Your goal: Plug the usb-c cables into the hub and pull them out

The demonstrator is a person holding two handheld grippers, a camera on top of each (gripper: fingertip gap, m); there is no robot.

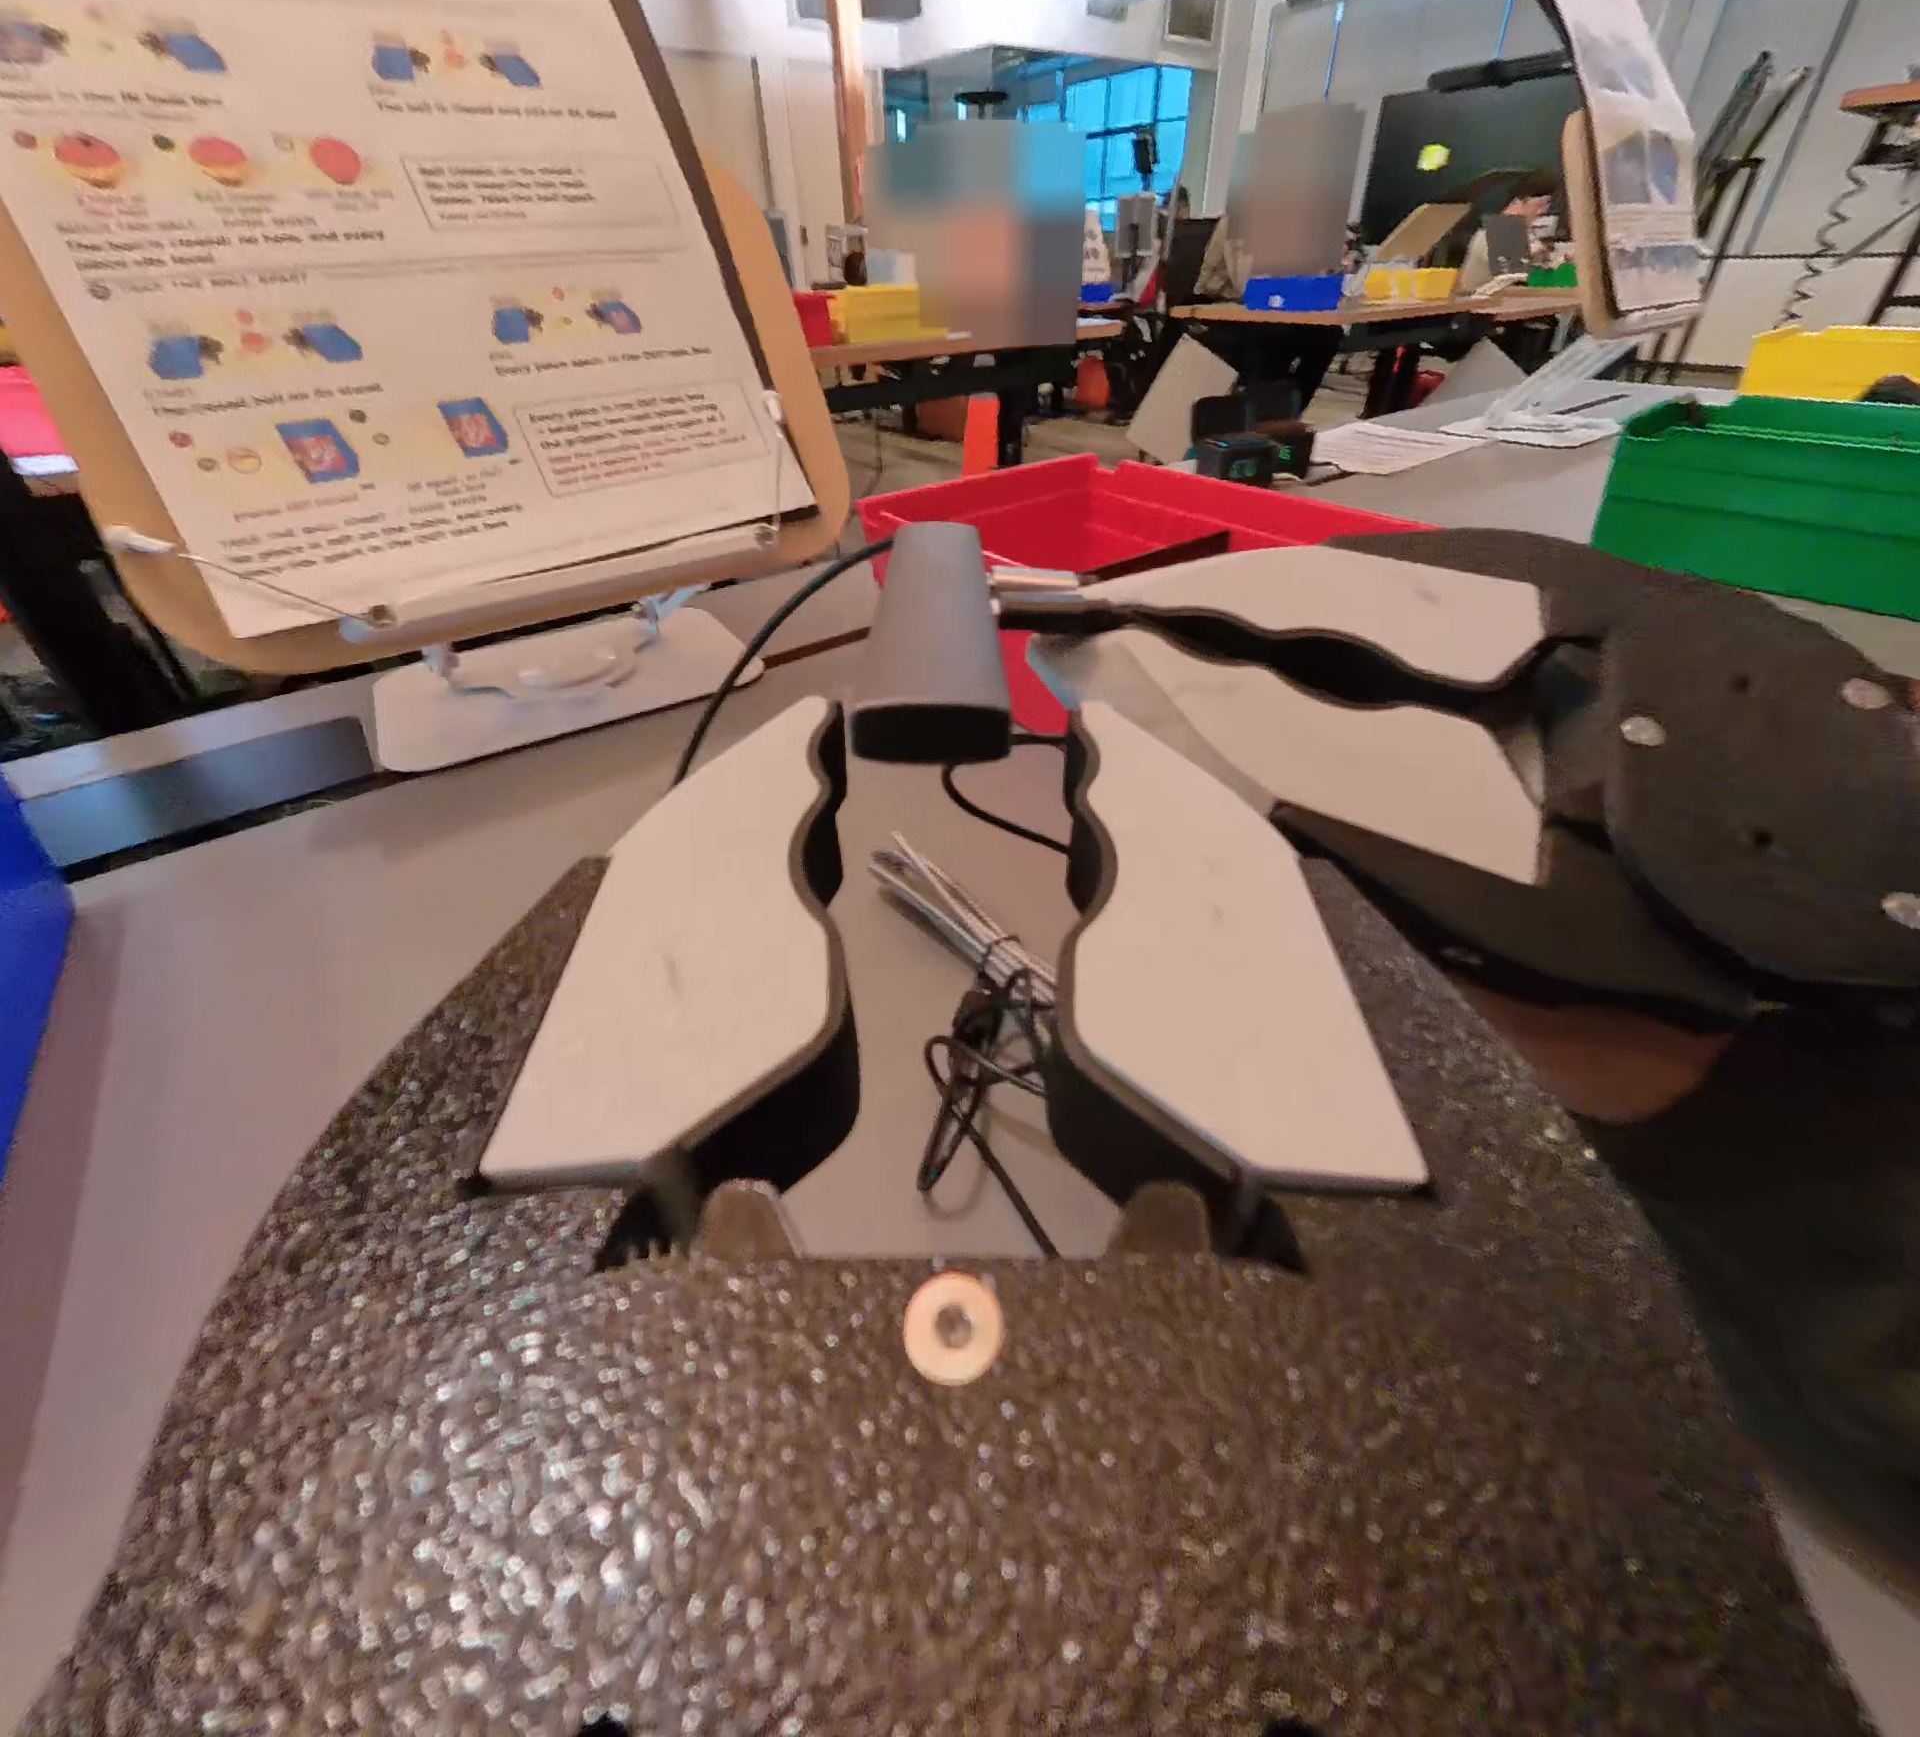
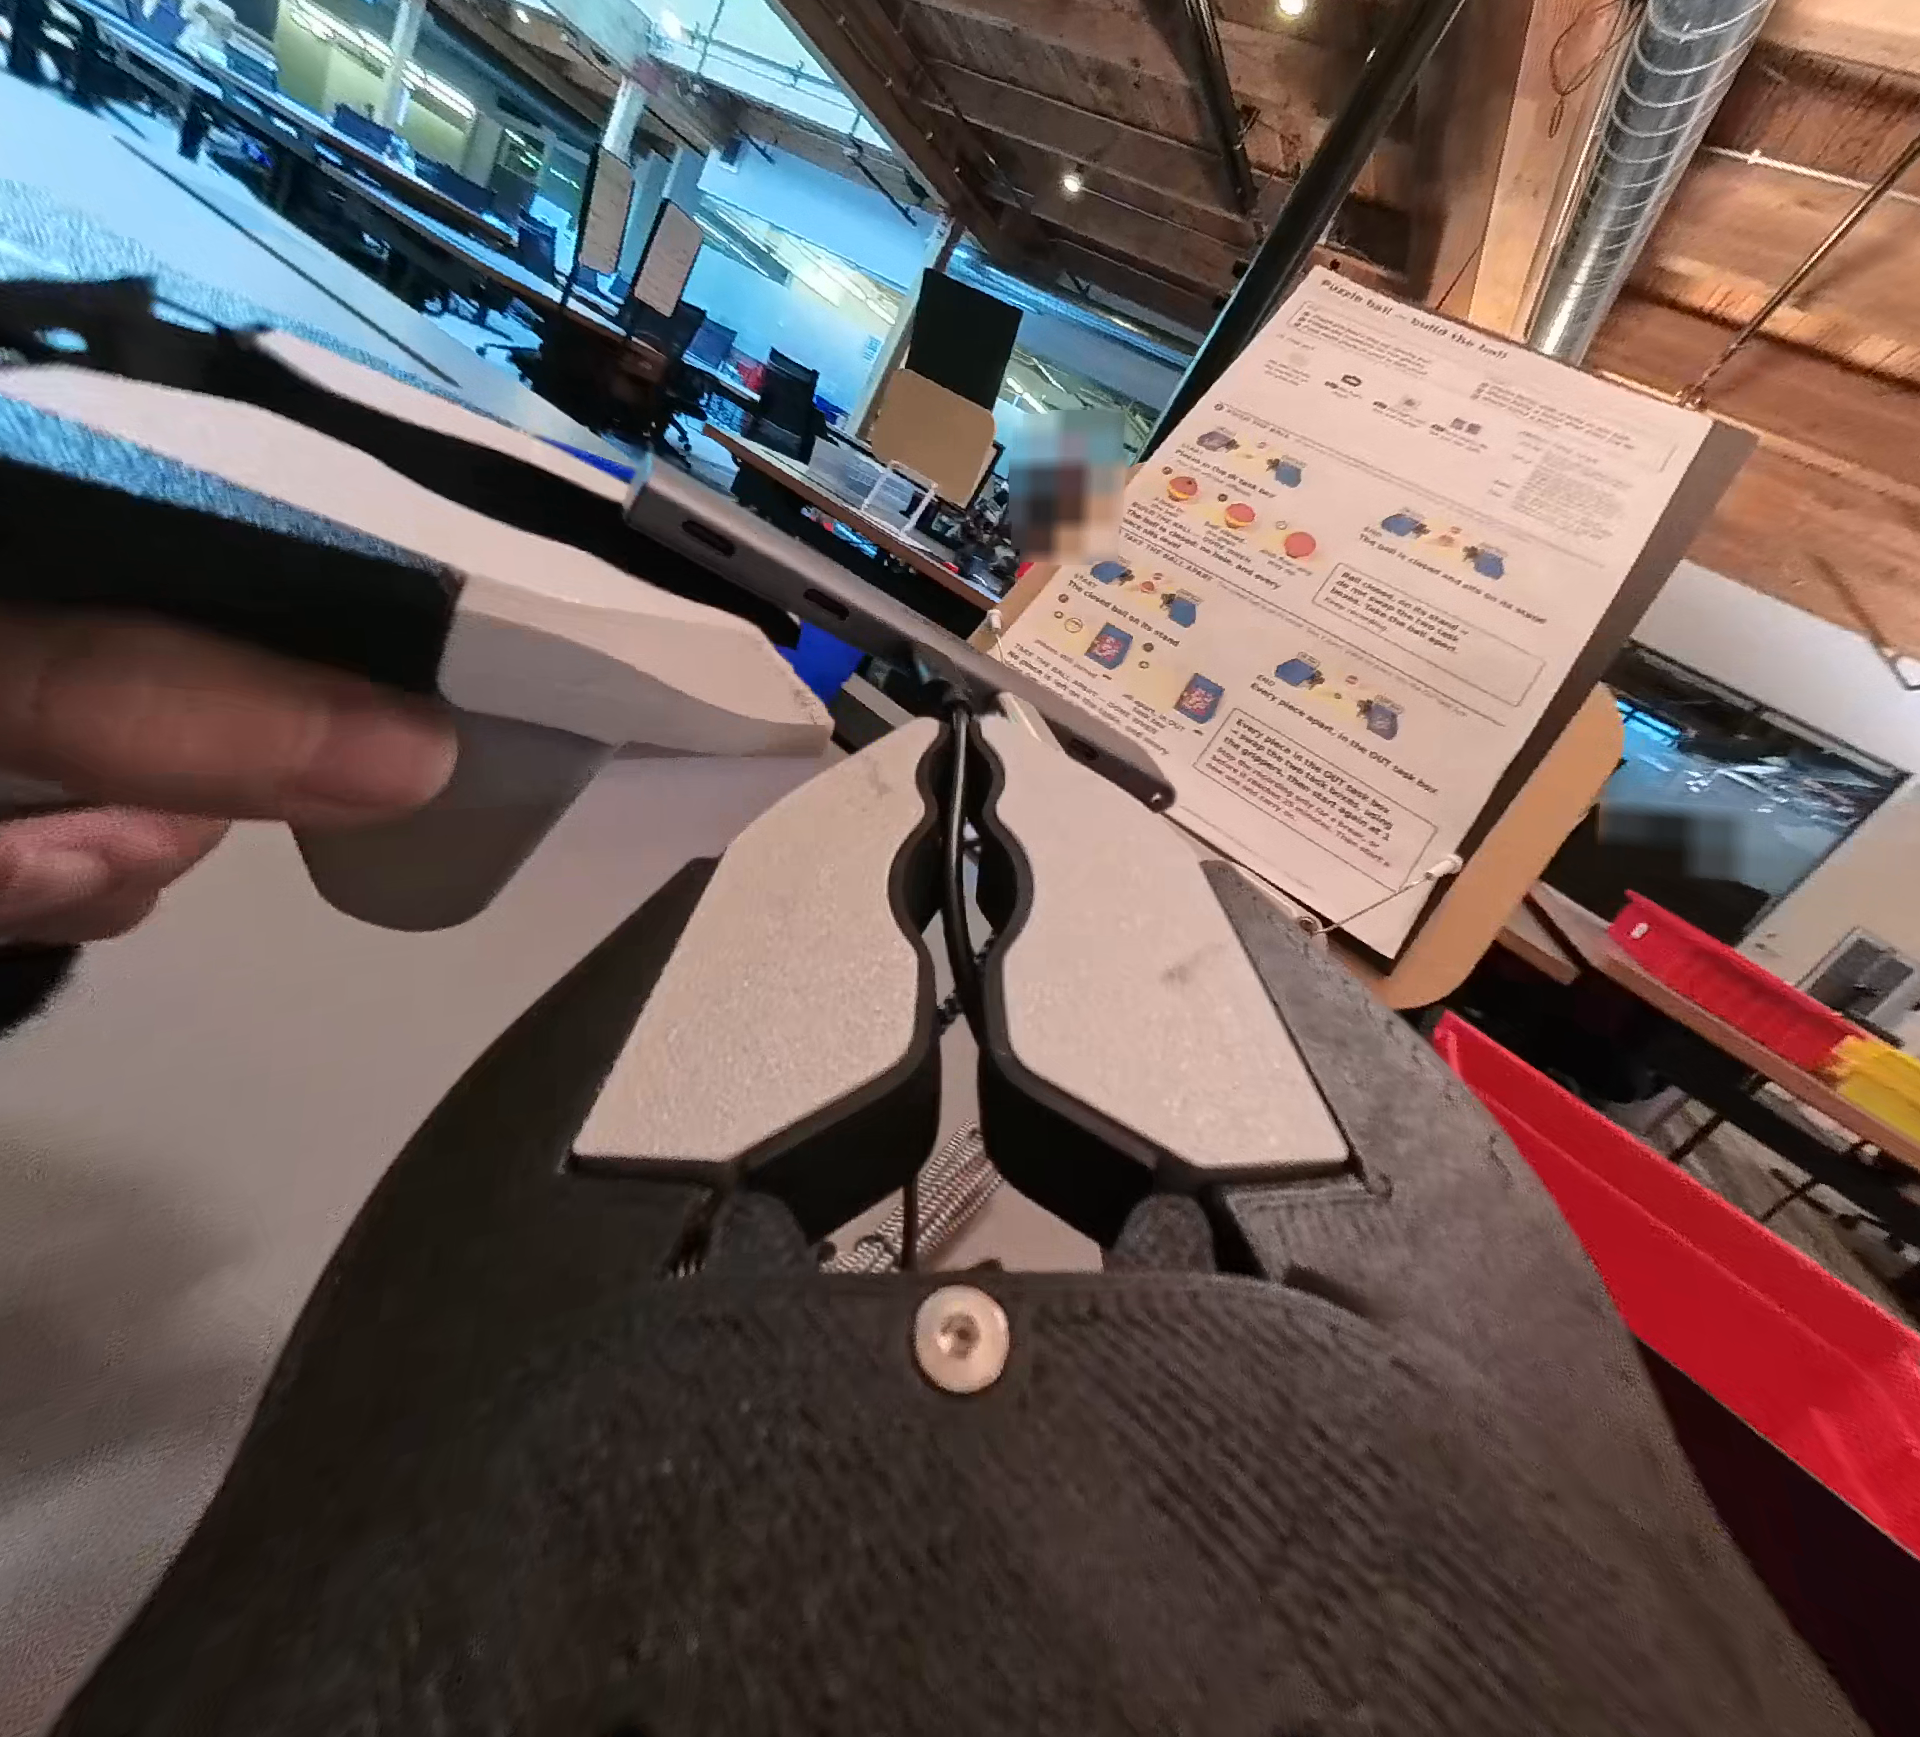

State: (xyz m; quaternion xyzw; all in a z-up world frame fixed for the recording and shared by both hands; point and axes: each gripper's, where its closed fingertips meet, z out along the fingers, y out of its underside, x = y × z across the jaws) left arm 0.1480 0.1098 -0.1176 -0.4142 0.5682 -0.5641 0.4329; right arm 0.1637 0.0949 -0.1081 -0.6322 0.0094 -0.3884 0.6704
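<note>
Hub (image 1: 935, 638): grey bar, lifted off the counter (image 1: 260, 981), near end pinched between the tips of the left claw (image 1: 948, 731); long side with ports turned toward the right claw, probably to give the plug a straight line in.
Plug (image 1: 1039, 588): silver tip at the hub's side, touching or just entering a port; depth of seating impossible to tell.
Right claw (image 2: 961, 731): pressed together on the thin black cable (image 2: 961, 856) just behind the plug, gripped close to the end, likely so the plug stays stiff while pushed.
Left claw: fingers nearly parallel, clamped on the hub's end only; most of the bar sticks out free, leaving the ports uncovered.
Hub's own lead (image 1: 769, 627): black, running from the far end down to the counter, slack.
Stage, as a judgement: insertion of one cable under way or just seated; pulling out not yet done.
Spare cables (image 1: 966, 918): white bundle and a tangle of black wire on the counter beneath the left claw, well below the hub.
Red bin (image 1: 1049, 513): just behind the hub, nothing inside visible.
Green bin (image 1: 1756, 492): farther right.
Sheet stand (image 1: 343, 233): printed page on a brown board, behind and left of the hub.
Obstruction: none between plug and port; slack lead and loose wires below may snag if the hub drops.
</note>
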